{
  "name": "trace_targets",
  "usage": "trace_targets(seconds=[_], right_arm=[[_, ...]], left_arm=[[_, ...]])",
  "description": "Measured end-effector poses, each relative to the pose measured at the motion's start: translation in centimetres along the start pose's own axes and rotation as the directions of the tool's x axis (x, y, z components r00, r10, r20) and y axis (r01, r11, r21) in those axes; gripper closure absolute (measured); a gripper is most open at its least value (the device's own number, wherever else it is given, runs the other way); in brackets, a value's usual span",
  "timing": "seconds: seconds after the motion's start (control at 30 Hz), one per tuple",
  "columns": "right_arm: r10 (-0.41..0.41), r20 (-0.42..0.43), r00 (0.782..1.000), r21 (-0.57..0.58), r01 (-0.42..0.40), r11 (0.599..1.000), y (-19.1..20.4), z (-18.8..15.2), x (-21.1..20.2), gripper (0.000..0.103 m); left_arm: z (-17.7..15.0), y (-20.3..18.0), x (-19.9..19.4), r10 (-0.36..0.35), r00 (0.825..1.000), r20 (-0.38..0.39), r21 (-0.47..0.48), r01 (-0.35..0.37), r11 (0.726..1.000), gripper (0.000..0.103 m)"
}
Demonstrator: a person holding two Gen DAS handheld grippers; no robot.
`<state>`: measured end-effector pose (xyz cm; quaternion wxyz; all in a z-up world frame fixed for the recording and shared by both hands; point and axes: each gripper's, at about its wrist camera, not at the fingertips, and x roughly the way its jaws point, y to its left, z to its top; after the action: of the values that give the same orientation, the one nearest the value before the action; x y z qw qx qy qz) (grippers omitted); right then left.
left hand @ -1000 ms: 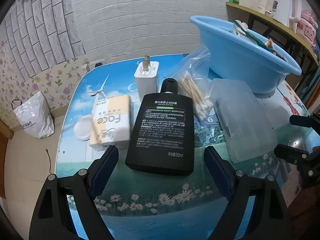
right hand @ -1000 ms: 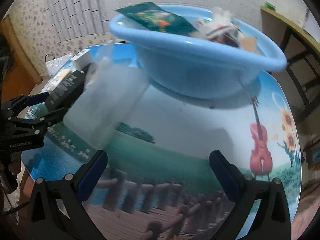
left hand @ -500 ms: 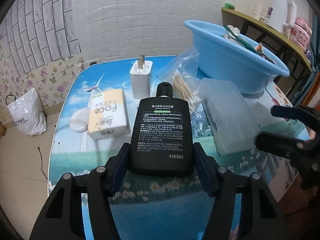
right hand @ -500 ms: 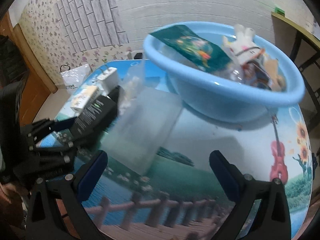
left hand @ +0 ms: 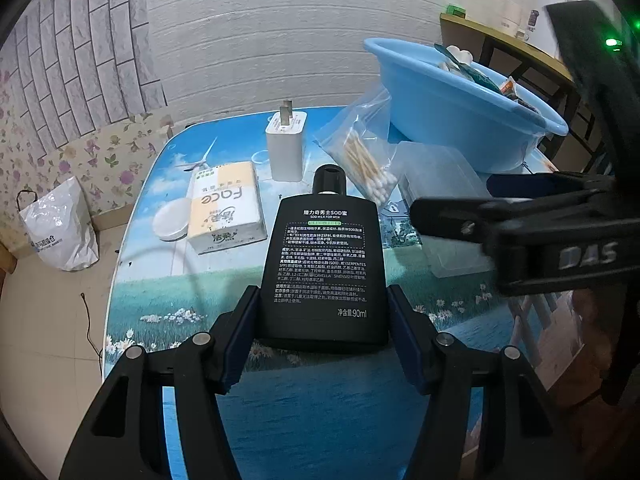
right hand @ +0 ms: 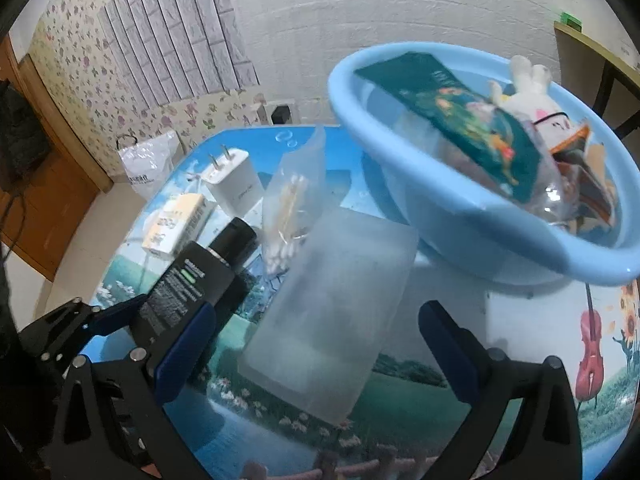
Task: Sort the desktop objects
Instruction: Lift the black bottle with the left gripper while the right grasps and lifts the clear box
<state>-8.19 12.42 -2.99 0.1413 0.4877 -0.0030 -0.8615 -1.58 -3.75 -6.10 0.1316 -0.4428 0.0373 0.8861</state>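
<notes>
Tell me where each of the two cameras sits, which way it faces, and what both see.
Left wrist: on the left gripper, looking forward along its fingers, shut on the black bottle, toward the wall; the right gripper enters at right.
Right wrist: on the right gripper, open, looking over the frosted plastic box toward the blue basin; the left gripper shows at left.
Shared: bottle, box, basin, white charger, cotton swab bag.

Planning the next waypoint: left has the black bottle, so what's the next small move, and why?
Probably lift it straight up. The left gripper is shut on the black lotion bottle, both pads against its sides, and it seems low over the table. The blue basin, already holding sorted items, has a raised rim to clear.
</notes>
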Motion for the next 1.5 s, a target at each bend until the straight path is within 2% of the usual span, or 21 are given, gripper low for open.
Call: trace_targets(seconds=[0.1, 0.2, 0.33, 0.4, 0.8, 0.97, 1.3, 1.5], right_arm=[[0.002, -0.017, 1.0, -0.012, -0.003, 1.0, 0.1, -0.2, 0.5, 0.001], [0.013, -0.019, 1.0, -0.031, -0.013, 0.999, -0.1, -0.6, 0.4, 0.021], [0.041, -0.019, 0.999, -0.044, -0.042, 0.998, -0.6, -0.9, -0.2, 0.033], [0.05, -0.018, 0.999, -0.051, -0.051, 0.997, -1.0, -1.2, -0.5, 0.036], [0.072, -0.028, 0.997, -0.105, -0.074, 0.992, -3.7, -3.8, -3.0, 0.039], [0.058, -0.023, 0.998, -0.115, -0.06, 0.992, -5.2, -4.6, -3.8, 0.04], [0.048, -0.021, 0.999, -0.075, -0.05, 0.996, -7.8, -5.9, -5.1, 0.04], [0.05, -0.013, 0.999, -0.062, -0.051, 0.997, -8.4, -6.1, -5.2, 0.04]], left_arm=[[0.1, -0.1, 0.1, 0.006, 1.0, -0.001, 0.001, -0.006, 1.0, 0.042], [0.2, -0.2, 0.1, 0.015, 1.0, -0.006, 0.002, -0.015, 1.0, 0.042], [0.2, -0.5, 0.1, 0.03, 0.999, -0.011, -0.013, -0.031, 0.999, 0.042], [0.1, -0.6, 0.1, 0.039, 0.999, -0.014, -0.023, -0.039, 0.999, 0.042], [-0.6, -1.4, -0.7, 0.072, 0.996, -0.052, -0.052, -0.074, 0.996, 0.042], [-1.0, -1.7, -1.0, 0.08, 0.995, -0.066, -0.062, -0.085, 0.995, 0.042], [-1.3, -2.4, -1.4, 0.102, 0.991, -0.085, -0.062, -0.107, 0.992, 0.042], [-1.2, -2.2, -1.4, 0.09, 0.992, -0.088, -0.073, -0.096, 0.993, 0.041]])
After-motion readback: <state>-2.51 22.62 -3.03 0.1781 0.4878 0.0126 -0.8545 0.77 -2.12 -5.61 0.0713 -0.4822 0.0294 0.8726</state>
